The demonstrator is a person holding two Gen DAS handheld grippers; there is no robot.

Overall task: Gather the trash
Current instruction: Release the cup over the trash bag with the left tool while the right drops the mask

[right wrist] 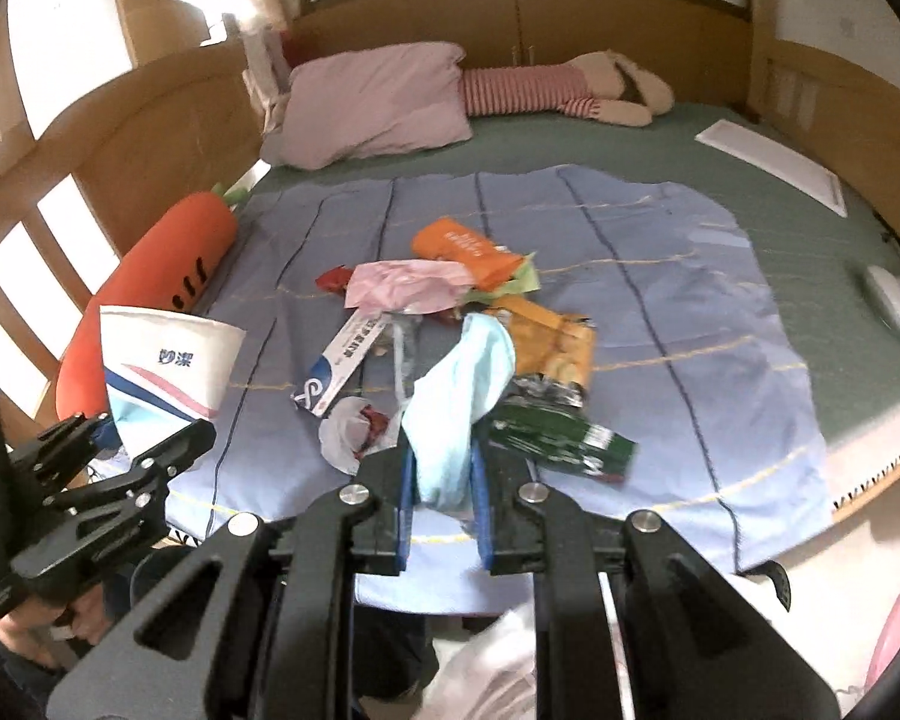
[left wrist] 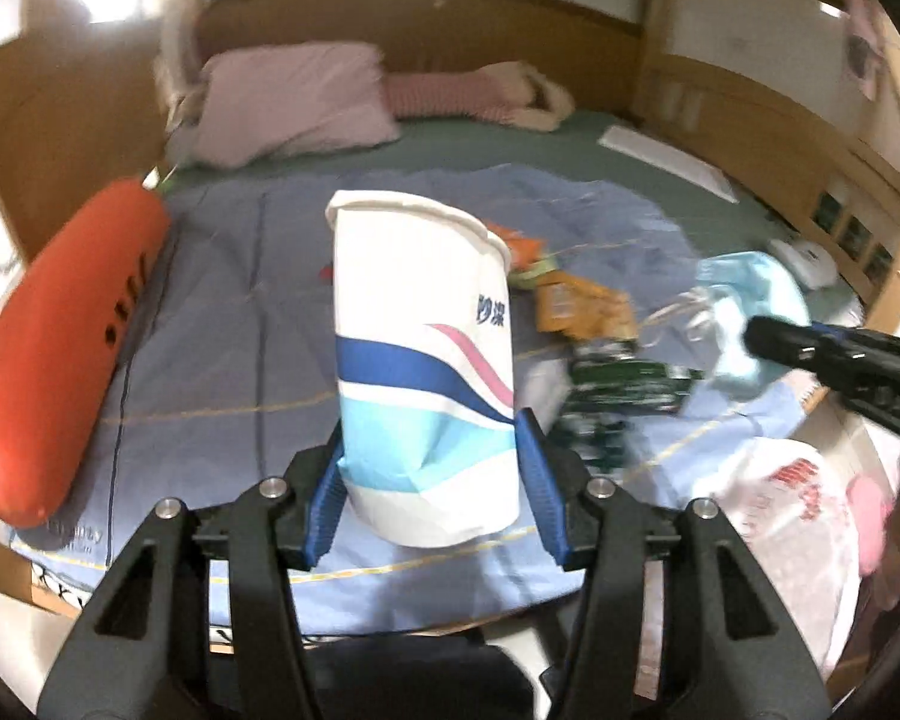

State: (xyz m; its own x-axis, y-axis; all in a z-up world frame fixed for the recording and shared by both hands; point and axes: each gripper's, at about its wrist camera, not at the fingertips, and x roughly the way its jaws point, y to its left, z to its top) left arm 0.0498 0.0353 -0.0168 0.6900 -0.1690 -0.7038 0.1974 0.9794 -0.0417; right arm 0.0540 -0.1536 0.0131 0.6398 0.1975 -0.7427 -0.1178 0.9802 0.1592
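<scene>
Your left gripper clamps a white-and-blue paper cup by its base, lifted above the blue sheet. Your right gripper pinches a light-blue face mask over the wrappers scattered mid-sheet on the bed.

A home bedroom: a wooden-framed bed with a pink pillow at twelve o'clock, a plush rabbit at one, a carrot cushion at ten.
</scene>
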